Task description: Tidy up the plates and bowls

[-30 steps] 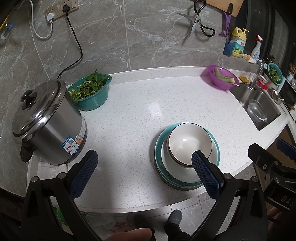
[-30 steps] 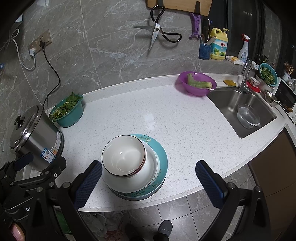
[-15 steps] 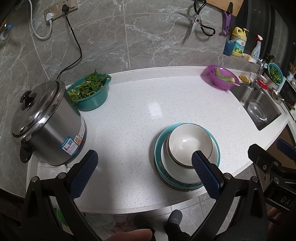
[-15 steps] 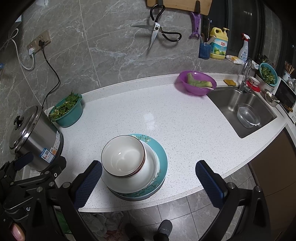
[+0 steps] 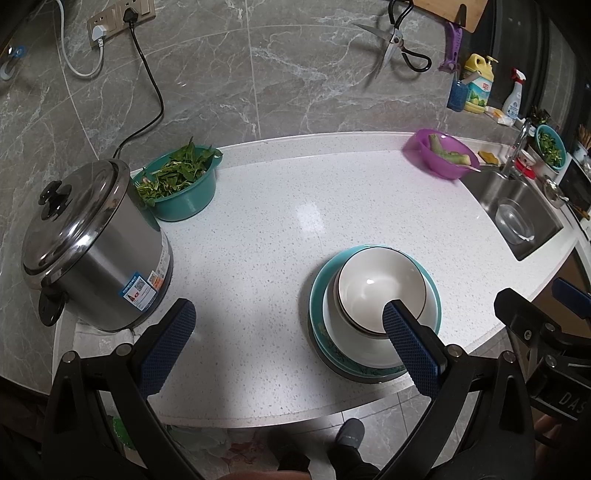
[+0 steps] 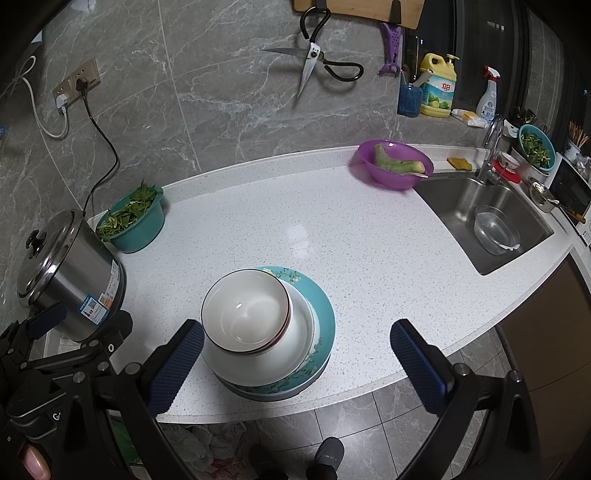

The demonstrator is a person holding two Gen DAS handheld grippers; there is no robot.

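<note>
Hidden and cut-off parts around the stack

The left gripper's finger (image 5: 410, 347) covers the near rim of the white bowl (image 5: 376, 291); the bowl hides most of the teal plate (image 6: 321, 314), and what lies beneath cannot be told. The cutting board (image 6: 358, 7) runs off the top edge.

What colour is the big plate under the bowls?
Teal with a blossom pattern, clearest in the right wrist view.

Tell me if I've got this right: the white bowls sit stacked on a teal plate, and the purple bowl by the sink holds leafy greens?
Not quite. The purple bowl holds pale green vegetable chunks, as the right wrist view shows. The leafy greens fill the teal basin. The white bowls do sit on the teal plate.
</note>
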